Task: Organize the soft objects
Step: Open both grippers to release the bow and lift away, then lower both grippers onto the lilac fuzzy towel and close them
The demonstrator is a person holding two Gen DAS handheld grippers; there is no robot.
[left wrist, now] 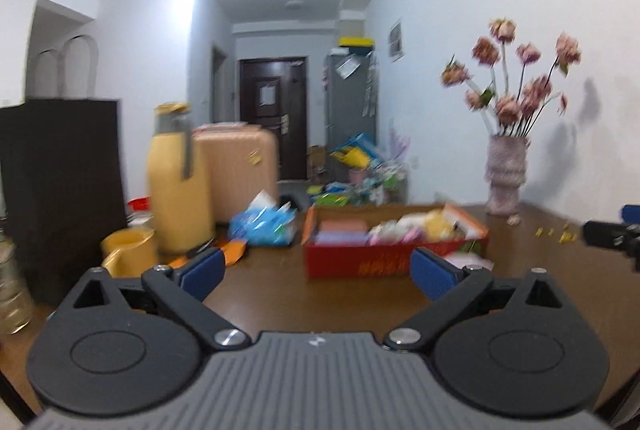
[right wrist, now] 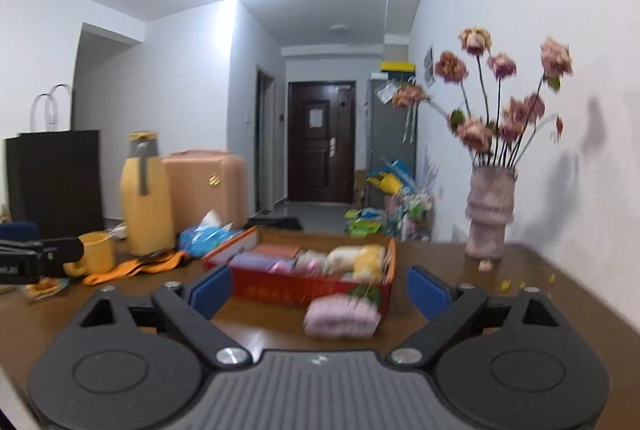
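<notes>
A red cardboard box (left wrist: 360, 264) (right wrist: 296, 288) stands on the brown table, filled with folded pink and purple cloths (right wrist: 276, 260) and pale yellow soft items (right wrist: 360, 258). In front of the box's right corner a folded pink cloth (right wrist: 342, 316) lies on the table. My left gripper (left wrist: 316, 270) is open and empty, short of the box. My right gripper (right wrist: 318, 290) is also open and empty, with the pink cloth lying ahead between its fingers but clear of them. Each gripper shows at the edge of the other's view: the right gripper (left wrist: 612, 234) and the left gripper (right wrist: 36, 258).
A yellow flask (left wrist: 178, 181) (right wrist: 146, 197), a yellow mug (left wrist: 128, 254) (right wrist: 96, 250), a blue tissue pack (left wrist: 264, 224) and orange wrappers (right wrist: 132, 268) sit left of the box. A vase of pink flowers (left wrist: 506, 173) (right wrist: 490, 213) stands by the right wall. A black bag (left wrist: 60, 189) is far left.
</notes>
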